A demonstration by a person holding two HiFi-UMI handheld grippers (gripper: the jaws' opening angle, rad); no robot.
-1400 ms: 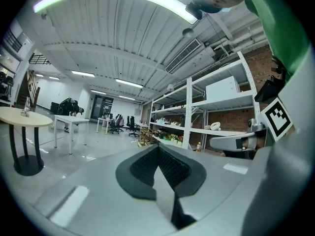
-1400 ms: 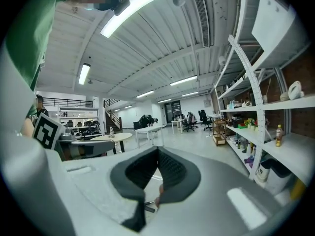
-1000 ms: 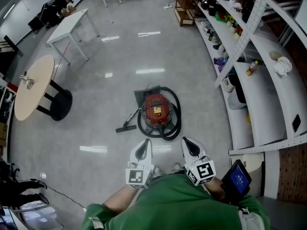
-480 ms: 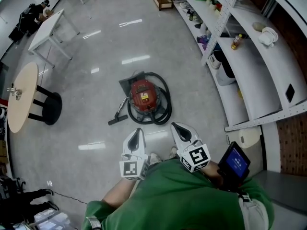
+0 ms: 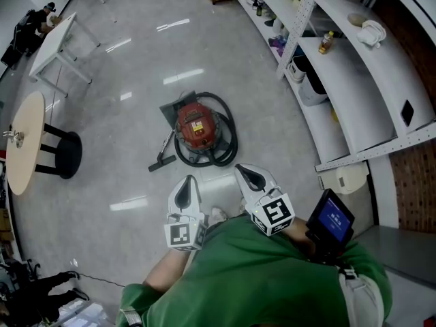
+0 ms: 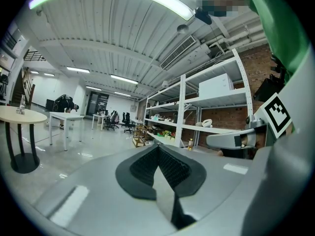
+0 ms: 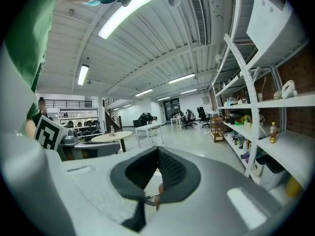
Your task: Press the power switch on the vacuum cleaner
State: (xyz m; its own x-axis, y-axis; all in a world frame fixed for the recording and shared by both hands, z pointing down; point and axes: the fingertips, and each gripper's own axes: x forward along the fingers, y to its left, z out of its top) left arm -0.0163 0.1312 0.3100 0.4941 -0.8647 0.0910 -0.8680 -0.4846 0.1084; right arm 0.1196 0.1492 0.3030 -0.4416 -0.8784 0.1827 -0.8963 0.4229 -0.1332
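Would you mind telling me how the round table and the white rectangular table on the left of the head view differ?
The round table has a light wooden top, while the rectangular table is white all over. The round table stands on a single black pedestal with a round base, whereas the rectangular table stands on thin white legs at its corners. The round table also carries a small object near its edge. Both stand on the glossy grey floor.

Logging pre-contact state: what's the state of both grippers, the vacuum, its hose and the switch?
left gripper: shut, empty.
right gripper: shut, empty, short of the vacuum cleaner.
vacuum cleaner: upright on the floor, untouched.
hose: looped around the vacuum cleaner.
power switch: too small to tell.
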